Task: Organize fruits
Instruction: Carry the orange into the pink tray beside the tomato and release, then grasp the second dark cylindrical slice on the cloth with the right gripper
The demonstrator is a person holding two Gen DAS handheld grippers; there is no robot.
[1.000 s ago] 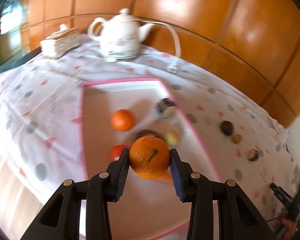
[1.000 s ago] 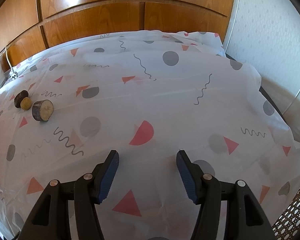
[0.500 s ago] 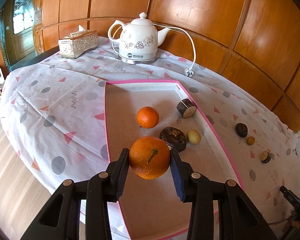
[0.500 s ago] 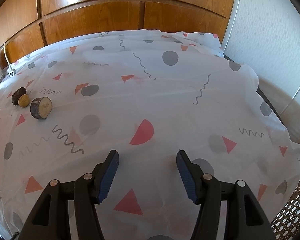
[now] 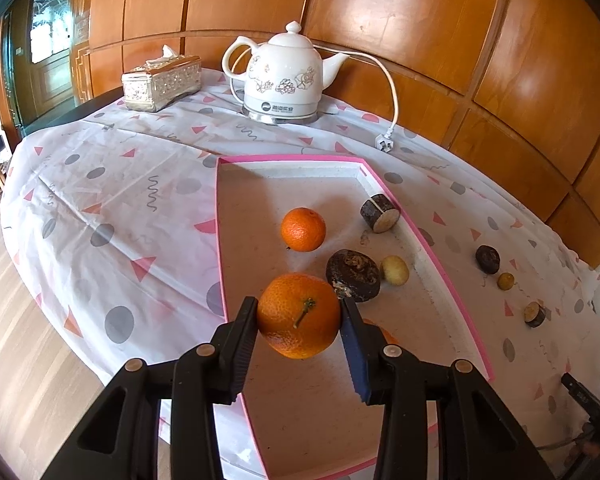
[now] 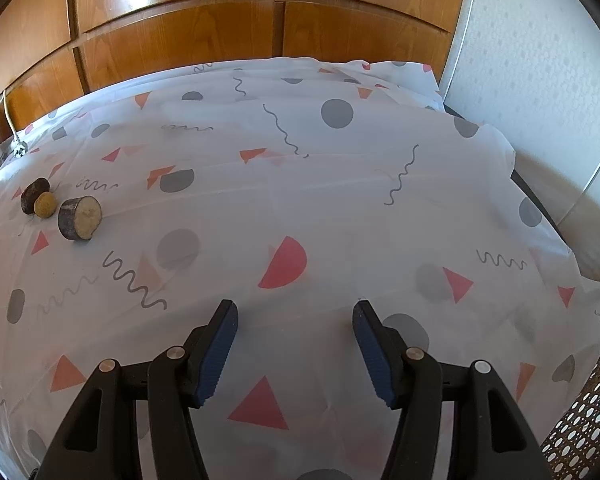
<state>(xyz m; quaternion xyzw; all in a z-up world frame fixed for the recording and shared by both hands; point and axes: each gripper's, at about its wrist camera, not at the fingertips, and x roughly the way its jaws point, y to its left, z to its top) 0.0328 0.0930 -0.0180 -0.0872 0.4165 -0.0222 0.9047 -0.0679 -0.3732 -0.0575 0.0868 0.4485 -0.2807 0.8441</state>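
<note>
Left tool (image 5: 299, 316) clamps an orange (image 5: 298, 314) above the pink-rimmed tray (image 5: 440, 268). In tray: one more orange (image 5: 303, 229), three brown or yellowish pieces. Three more pieces on table (image 5: 100, 208) right of tray. Kettle (image 5: 284, 80), tissue box (image 5: 162, 82) behind. Right tool (image 6: 295, 344) wide, empty.

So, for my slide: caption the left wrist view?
Left hand-held gripper holds an orange above the pink-rimmed tray.
</note>
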